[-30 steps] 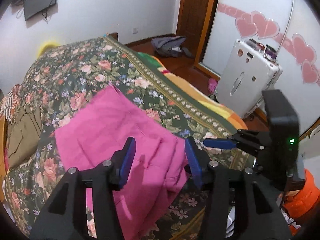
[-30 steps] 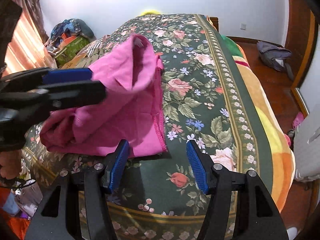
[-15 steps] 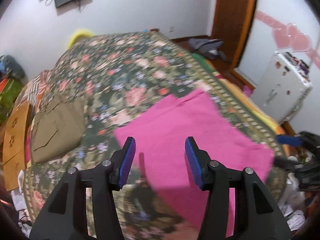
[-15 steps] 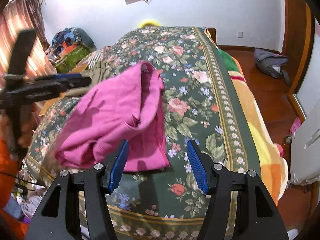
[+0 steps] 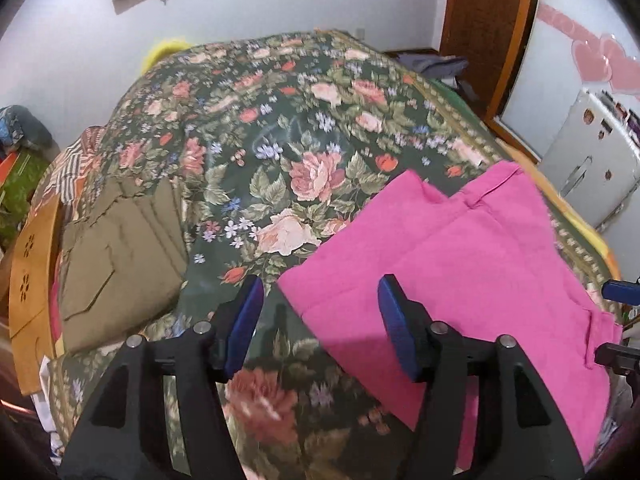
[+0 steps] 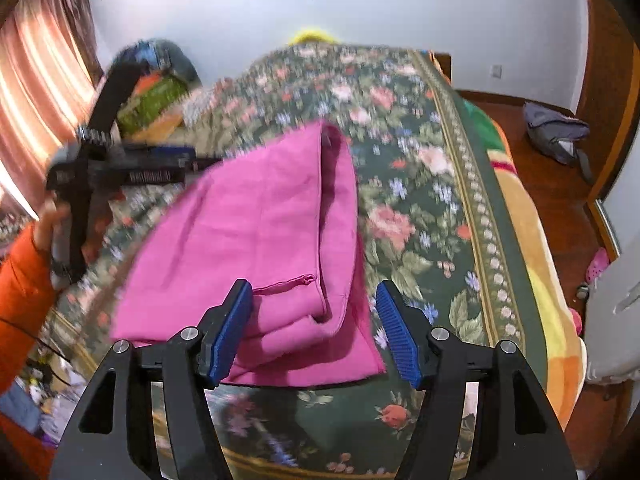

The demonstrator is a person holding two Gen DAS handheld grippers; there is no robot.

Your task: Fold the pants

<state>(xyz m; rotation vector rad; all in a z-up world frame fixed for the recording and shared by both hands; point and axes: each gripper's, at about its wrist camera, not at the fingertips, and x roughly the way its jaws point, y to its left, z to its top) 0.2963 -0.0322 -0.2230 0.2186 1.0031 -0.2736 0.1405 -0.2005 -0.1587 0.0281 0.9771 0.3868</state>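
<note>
The pink pants (image 5: 472,264) lie folded on the floral bedspread (image 5: 280,120). My left gripper (image 5: 320,326) hovers over their left corner, its jaws opening, with nothing pressed between the blue pads. In the right wrist view it shows at the left (image 6: 132,168), held by a hand in an orange sleeve. My right gripper (image 6: 314,334) hangs above the near, doubled-over edge of the pants (image 6: 260,248). Its jaws are opening too, and the pads do not touch the cloth. A blue tip of the right gripper (image 5: 620,292) shows at the right edge of the left wrist view.
A folded olive-brown garment (image 5: 120,248) lies on the bed's left side beside a wooden board (image 5: 32,264). A white suitcase (image 5: 592,168) stands right of the bed. A grey bag (image 6: 556,136) lies on the wooden floor. Clutter and a curtain (image 6: 36,92) fill the left.
My left gripper swung left, from over the middle of the pants to their left corner. The pants' raised fold has dropped flatter. Both jaws stand slightly wider.
</note>
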